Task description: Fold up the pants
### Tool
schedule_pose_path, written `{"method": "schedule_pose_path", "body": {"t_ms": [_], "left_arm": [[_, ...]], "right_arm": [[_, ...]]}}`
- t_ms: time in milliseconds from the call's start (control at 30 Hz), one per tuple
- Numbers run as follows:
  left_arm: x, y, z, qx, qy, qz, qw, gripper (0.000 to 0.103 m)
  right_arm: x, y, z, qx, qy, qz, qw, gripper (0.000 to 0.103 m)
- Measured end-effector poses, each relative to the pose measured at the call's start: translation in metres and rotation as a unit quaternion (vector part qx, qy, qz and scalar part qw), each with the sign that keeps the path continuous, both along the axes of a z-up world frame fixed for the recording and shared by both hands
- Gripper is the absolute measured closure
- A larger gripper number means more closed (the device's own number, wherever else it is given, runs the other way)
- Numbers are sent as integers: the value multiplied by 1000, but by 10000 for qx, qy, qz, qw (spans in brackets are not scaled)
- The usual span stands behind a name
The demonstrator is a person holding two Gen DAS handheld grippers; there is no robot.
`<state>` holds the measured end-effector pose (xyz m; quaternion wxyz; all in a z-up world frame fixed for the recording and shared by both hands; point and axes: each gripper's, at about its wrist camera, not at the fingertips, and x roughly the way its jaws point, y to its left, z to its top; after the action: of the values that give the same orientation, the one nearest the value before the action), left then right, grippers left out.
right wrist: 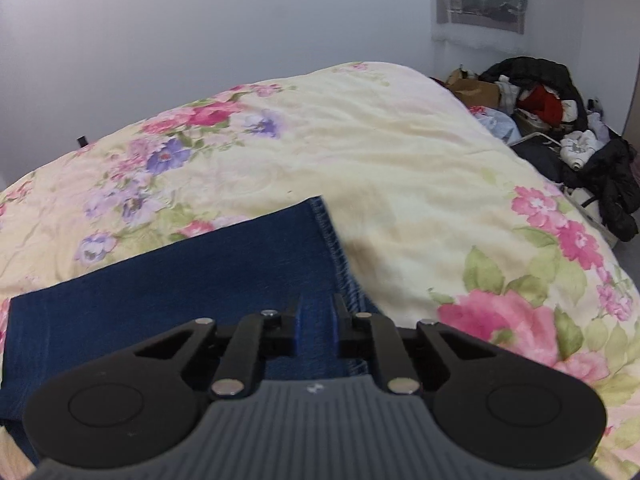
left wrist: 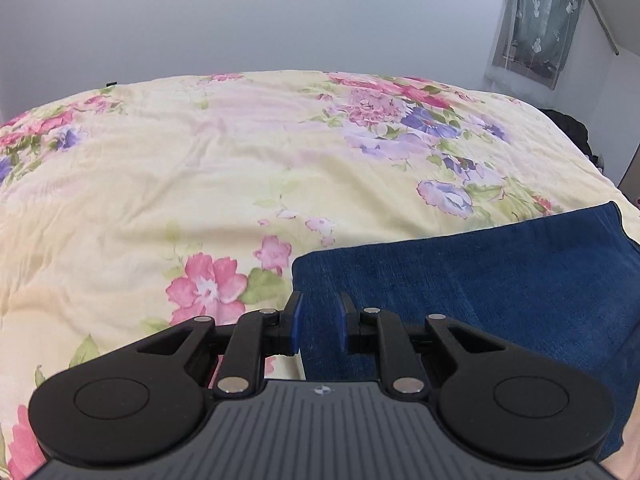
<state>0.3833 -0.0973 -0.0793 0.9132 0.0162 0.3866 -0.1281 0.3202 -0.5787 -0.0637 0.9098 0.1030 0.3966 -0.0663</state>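
Note:
Dark blue denim pants (left wrist: pixel 480 280) lie flat and folded on a floral bedspread (left wrist: pixel 200 168). In the left wrist view my left gripper (left wrist: pixel 319 322) is open over the pants' left corner, with nothing between its blue pads. In the right wrist view the pants (right wrist: pixel 180 280) show a stitched hem edge on their right side. My right gripper (right wrist: pixel 316 320) is open just above the pants near that hem and holds nothing.
The bedspread (right wrist: pixel 400 168) covers the whole bed and ends at a plain wall behind. A pile of clothes and bags (right wrist: pixel 560 128) lies on the floor past the bed's right edge. A curtained window (left wrist: pixel 536 28) is at the far right.

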Motion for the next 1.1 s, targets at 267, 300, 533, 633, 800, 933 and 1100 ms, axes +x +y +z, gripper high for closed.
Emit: {"method": "schedule_pose_path", "body": {"t_ms": [267,300,533,633,800,933,1100], "left_arm": [[46,-19,-22,188,131,-204,9995,83],[52,-20,-29,206,225,-167,9994,83],[67,-21,-60,191,417,-154,9988,87],[58,-19,-44,272,305,-143,9991,88],[7,-13,-11,245,261,-677,9971,89],[-41,-13,-2,287,446,-1094,9926,91],[-75,-22,-19,639,641,-1393,9861,96]], "right_arm": [[-1,-16,-58,-134,352,-240,9990,103],[-1,-14,-60,-191,358,-195,9990,103],[5,-20,-79,44,386,-220,9990,103],[8,-15,-81,-96,450,-232,9987,103],[12,-14,-77,-73,575,-336,9978,103],[12,-12,-75,-93,566,-485,9972,103],[19,-9,-72,-148,681,-479,9964,103]]}}
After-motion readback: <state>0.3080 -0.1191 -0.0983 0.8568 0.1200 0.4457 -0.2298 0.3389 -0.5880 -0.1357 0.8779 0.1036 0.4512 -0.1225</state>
